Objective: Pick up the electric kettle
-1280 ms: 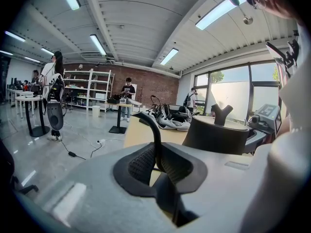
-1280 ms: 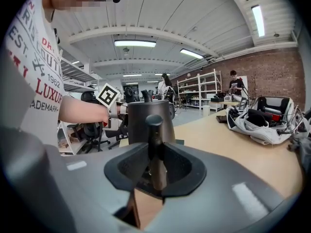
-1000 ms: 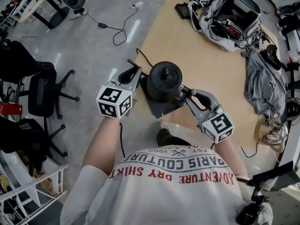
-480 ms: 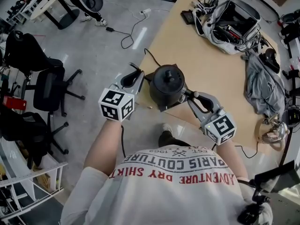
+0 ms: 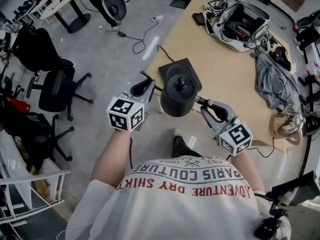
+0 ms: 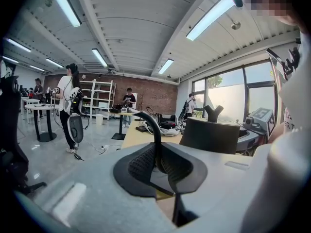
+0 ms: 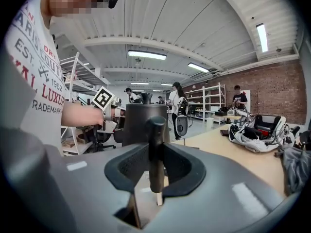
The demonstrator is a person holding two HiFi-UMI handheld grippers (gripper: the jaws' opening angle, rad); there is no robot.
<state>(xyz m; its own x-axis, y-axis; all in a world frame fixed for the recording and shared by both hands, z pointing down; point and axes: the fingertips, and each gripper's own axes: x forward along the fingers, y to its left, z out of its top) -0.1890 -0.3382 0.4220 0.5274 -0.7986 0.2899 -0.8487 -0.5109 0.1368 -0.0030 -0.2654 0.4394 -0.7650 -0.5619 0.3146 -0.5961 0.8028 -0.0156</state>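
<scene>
The electric kettle point(image 5: 178, 91) hung upright, long axis vertical, handle point(image 7: 156, 130) clamped in the right hand-held gripper point(image 5: 201, 103). The left hand-held gripper point(image 5: 149, 85) pinched a thin black cord point(image 6: 154, 130).
</scene>
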